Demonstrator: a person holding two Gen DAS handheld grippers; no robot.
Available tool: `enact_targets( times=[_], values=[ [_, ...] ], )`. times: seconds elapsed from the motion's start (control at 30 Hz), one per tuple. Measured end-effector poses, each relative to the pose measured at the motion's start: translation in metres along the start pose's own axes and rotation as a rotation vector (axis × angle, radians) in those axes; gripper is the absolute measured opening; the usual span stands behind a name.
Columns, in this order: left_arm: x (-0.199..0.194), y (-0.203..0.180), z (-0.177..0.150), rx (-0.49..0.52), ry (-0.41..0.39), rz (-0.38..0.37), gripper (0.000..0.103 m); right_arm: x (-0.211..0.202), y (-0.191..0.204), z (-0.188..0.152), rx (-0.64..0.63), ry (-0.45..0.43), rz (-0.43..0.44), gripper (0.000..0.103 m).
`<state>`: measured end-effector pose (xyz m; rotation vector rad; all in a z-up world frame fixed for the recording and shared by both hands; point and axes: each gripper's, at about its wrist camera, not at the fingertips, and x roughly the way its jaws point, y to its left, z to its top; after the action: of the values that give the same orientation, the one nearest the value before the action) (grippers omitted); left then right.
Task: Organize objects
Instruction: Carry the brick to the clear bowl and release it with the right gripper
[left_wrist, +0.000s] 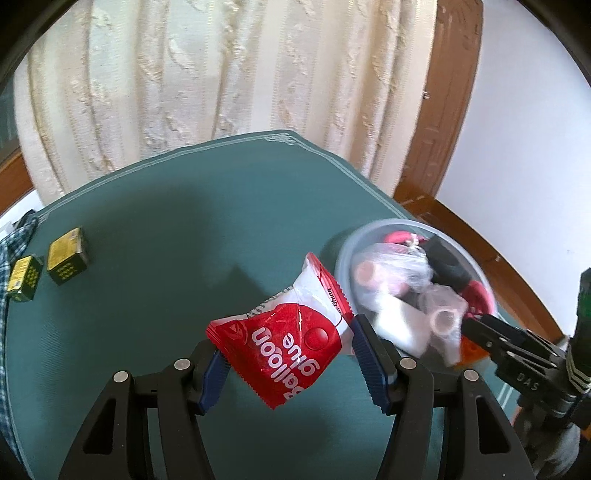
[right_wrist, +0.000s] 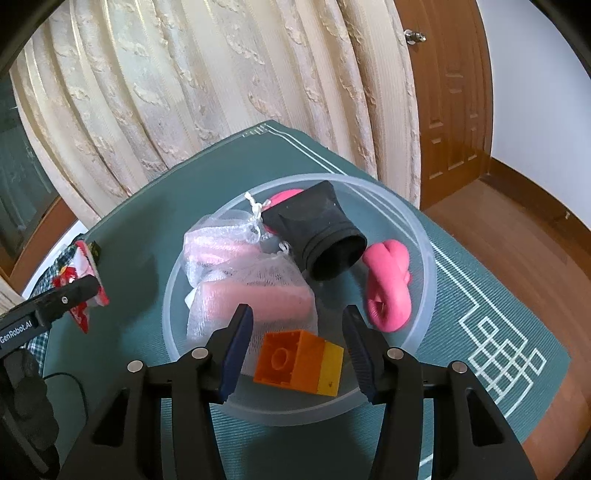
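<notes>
Balloon glue packet on its way to the bowl.
Your left gripper (left_wrist: 286, 363) has its jaws clamped on the packet (left_wrist: 284, 343); carry it over the bowl (right_wrist: 424, 236) and release. Your right gripper (right_wrist: 299, 349) hangs jaws apart, empty, above the orange block (right_wrist: 295, 360).

The left gripper (left_wrist: 286, 352) reaches forward with its black arms and blue-padded fingers (left_wrist: 364, 349) spread only as far as what they hold: both pads press against the sides of the red and white balloon glue packet (left_wrist: 291, 338), which hangs lifted between them. The right gripper (right_wrist: 297, 345) points forward and down, its blue-padded fingers (right_wrist: 238, 343) set wide apart with nothing touching either pad.
</notes>
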<state>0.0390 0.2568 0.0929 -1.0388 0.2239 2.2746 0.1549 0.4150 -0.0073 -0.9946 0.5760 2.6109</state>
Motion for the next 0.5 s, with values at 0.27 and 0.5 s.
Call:
enact_targets(
  times=[0.27,0.5],
  values=[
    [0.001,-0.037,0.003,0.054,0.018,-0.122,0.065,-0.019,-0.009,0.005,0.025,-0.057,0.033,0.052],
    [0.005,-0.073,-0.004,0.14,0.051,-0.201,0.065,-0.03,-0.021,0.009,0.051,-0.091,0.036,0.052]
  ],
)
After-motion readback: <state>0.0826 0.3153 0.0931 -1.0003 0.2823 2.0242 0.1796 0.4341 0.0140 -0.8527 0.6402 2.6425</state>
